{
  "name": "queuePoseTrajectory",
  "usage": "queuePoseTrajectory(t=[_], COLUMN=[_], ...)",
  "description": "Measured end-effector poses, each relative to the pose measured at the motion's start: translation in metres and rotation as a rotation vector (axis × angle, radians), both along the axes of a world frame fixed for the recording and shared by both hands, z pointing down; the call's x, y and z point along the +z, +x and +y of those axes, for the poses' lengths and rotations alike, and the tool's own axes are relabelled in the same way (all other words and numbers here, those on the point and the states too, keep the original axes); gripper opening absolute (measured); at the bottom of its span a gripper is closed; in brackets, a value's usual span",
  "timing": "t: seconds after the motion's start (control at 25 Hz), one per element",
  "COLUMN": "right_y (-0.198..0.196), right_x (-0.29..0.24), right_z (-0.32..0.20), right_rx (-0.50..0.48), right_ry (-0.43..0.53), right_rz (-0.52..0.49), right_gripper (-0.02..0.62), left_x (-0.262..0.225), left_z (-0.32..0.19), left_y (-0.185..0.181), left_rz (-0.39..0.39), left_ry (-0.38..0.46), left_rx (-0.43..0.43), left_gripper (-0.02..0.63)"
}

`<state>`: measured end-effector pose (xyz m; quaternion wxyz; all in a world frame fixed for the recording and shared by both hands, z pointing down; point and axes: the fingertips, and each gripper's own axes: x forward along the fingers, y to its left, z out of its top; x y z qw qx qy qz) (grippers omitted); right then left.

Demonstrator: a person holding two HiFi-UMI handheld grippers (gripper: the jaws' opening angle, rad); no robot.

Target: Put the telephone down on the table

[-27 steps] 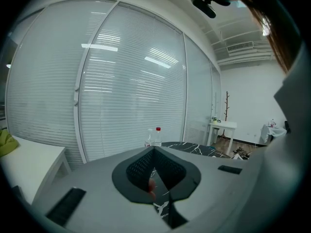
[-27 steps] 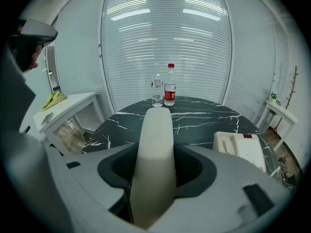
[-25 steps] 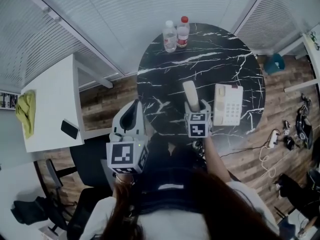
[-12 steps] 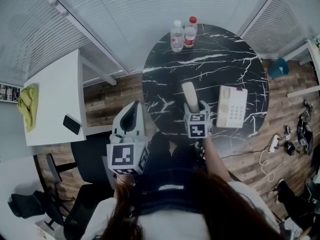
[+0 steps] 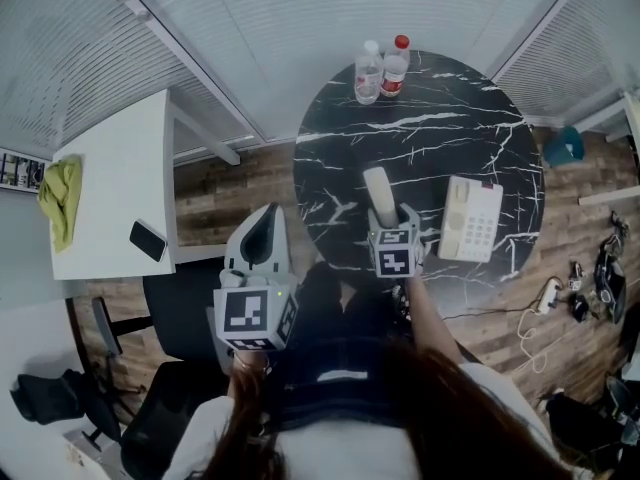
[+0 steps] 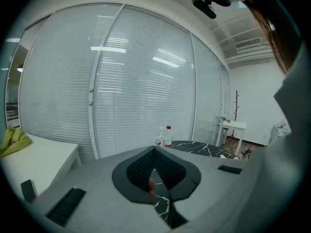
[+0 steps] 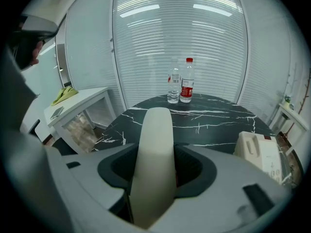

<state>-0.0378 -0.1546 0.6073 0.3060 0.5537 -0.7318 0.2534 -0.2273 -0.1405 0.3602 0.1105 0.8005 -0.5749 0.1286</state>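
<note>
While the whole head view has slid so that the round black marble desk (image 5: 440,138) now sits further right in the picture than a second ago, both tools keep their old places in it. The right hand-held gripper (image 5: 392,213) still has its jaws closed on the lower part of the cream telephone handset (image 5: 380,190), which stands up out of them and leans away from the person, above the near part of the desk. In the right gripper view the handset fills the gap between the jaws, just as the grip looked before.

The telephone base (image 5: 472,218) lies flat on the desk to the right of the handset, apart from it, and has drifted right and slightly down in the picture along with the desk. Two bottles, a clear bottle (image 5: 369,72) and a red-labelled bottle (image 5: 397,65), stand side by side at the far edge.

The left hand-held gripper (image 5: 262,236) hangs off the desk's left edge, over the wooden floor, with its jaws brought together on nothing, unchanged. Further left, a white side desk (image 5: 110,198) carries a yellow-green cloth (image 5: 57,200) and a dark mobile phone (image 5: 147,240).
</note>
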Motion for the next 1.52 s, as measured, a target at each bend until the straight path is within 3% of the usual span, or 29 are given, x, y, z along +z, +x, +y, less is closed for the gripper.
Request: queuePoseTrajectory(t=[1.52], right_y=[-0.035], right_x=[0.035], right_z=[0.000], right_rx=[-0.072], right_ry=[-0.069], right_rz=[-0.025], right_gripper=[0.221], left_x=[0.009], left_z=[0.000], left_y=[-0.023], left_rz=[-0.035], left_ry=[-0.044], left_rx=[-0.060], left_gripper=[0.000])
